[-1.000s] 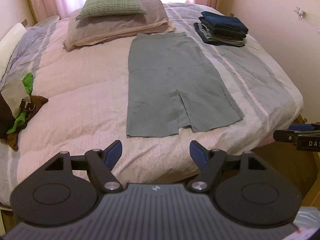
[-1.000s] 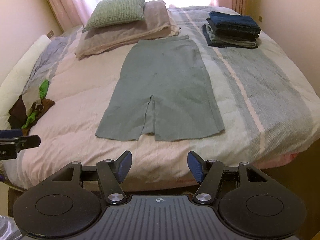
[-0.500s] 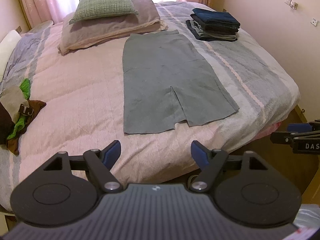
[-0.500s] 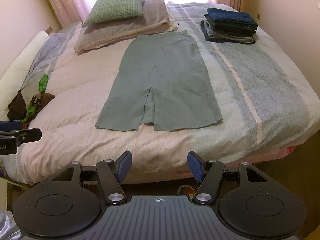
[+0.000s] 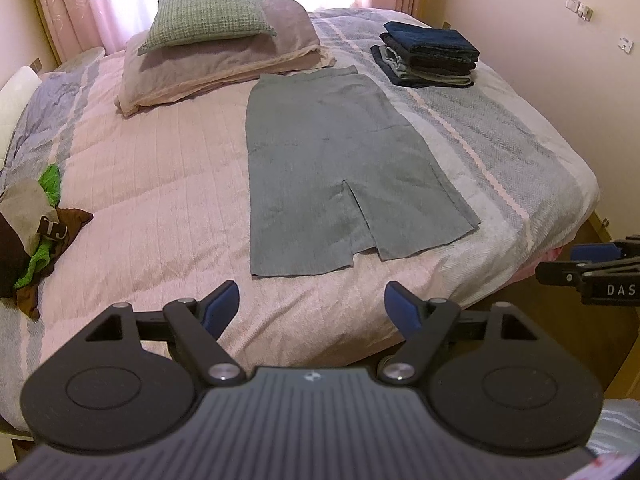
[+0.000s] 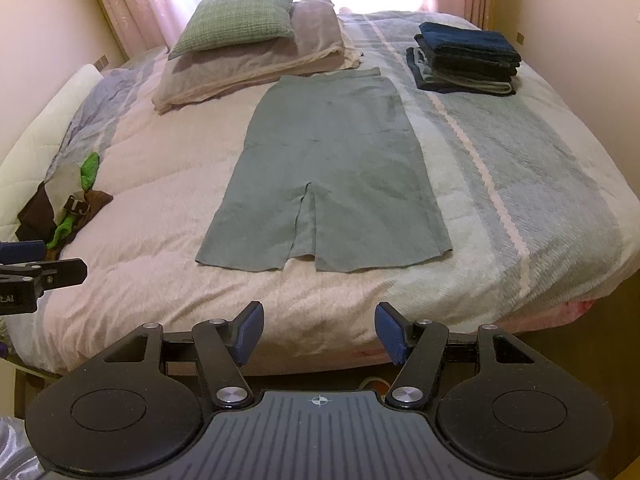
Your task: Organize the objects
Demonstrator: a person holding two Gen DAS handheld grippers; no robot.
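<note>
On the bed (image 5: 160, 184): a grey-green skirt (image 5: 344, 168) is laid out flat, its waistband toward the pillows and its slit hem toward the foot edge.
Skirt position: it is seen in the middle of the pink and grey striped cover, lying smooth and touched by neither tool.
Folded stack (image 5: 430, 54): dark blue and grey garments are piled neatly at the far right corner, well apart from the skirt's hem and near its waistband.
Loose heap (image 5: 34, 236): brown, beige and bright green clothes are bunched at the left edge of the bed, unfolded.
Pillows: a green checked cushion (image 5: 208, 14) is set on top of a mauve pillow (image 5: 224, 60) at the head, just beyond the waistband.
Left gripper (image 5: 312, 304): it is held over the foot edge of the bed, short of the hem; its blue-padded jaws are opening, with nothing between them.
Right gripper (image 6: 319, 330): it is held likewise before the foot edge, jaws spread wide and empty; nothing is pinched.
Cross views: each tool's tip is caught at the side of the other's view, both beside the mattress.
Curtains (image 6: 116, 4): pink drapes are hung behind the head of the bed.
</note>
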